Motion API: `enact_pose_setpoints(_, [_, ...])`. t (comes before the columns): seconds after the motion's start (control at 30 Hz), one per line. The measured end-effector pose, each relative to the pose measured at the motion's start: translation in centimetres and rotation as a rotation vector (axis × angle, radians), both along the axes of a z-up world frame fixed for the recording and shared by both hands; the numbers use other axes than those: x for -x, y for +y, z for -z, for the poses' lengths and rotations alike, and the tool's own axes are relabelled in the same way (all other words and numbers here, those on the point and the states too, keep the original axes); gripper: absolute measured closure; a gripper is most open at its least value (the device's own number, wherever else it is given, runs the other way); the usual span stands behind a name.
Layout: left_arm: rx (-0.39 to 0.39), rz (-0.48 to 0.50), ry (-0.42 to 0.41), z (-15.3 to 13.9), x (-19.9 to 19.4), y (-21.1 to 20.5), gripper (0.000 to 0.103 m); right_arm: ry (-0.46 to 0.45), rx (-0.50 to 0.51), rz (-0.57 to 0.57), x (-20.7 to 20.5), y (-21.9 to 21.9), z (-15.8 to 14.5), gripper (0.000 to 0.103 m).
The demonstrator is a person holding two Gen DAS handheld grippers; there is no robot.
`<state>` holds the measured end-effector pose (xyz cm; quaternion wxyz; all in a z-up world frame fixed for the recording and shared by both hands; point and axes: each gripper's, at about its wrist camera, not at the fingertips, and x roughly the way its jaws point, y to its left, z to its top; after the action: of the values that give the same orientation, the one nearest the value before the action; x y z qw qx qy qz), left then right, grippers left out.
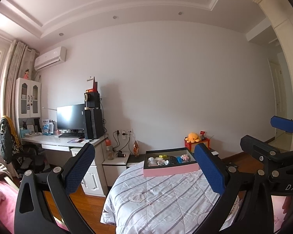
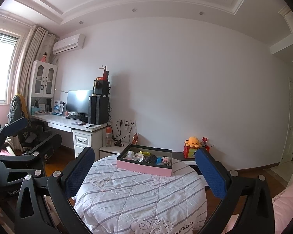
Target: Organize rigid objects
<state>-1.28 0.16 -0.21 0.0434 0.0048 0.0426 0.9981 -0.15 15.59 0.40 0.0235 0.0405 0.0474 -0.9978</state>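
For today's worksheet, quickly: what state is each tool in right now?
Left tool: open, holding nothing, above the striped quilt.
Right tool: open, holding nothing, aimed toward the pink box.

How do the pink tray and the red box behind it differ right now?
The pink tray is low, wide and open-topped, lying on the striped quilt; the red box is taller and narrower, standing beyond the bed by the wall. The pink tray holds small mixed items inside; the red box carries an orange octopus plush on top. Neither is held.
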Motion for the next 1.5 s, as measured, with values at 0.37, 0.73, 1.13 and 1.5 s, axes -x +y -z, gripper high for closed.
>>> enact_pose_setpoints(0.37, [-0.002, 0.001, 0.024, 0.09, -0.08, 0.18, 0.000, 0.004, 0.002, 0.001, -0.22, 0.30, -0.10, 0.000])
enact_pose_setpoints(0.73, [-0.002, -0.003, 0.025, 0.32, 0.08, -0.04, 0.000, -0.001, -0.002, 0.000, 0.00, 0.49, -0.56, 0.000])
enact_pose_setpoints(1.13, [0.001, -0.012, 0.019, 0.32, 0.11, -0.34, 0.000, -0.005, -0.004, -0.001, 0.09, 0.47, -0.67, 0.000])
enact_pose_setpoints(1.5, [0.002, -0.028, 0.034, 0.36, 0.11, -0.49, 0.000, -0.011, -0.006, -0.016, 0.27, 0.31, -0.58, 0.000])
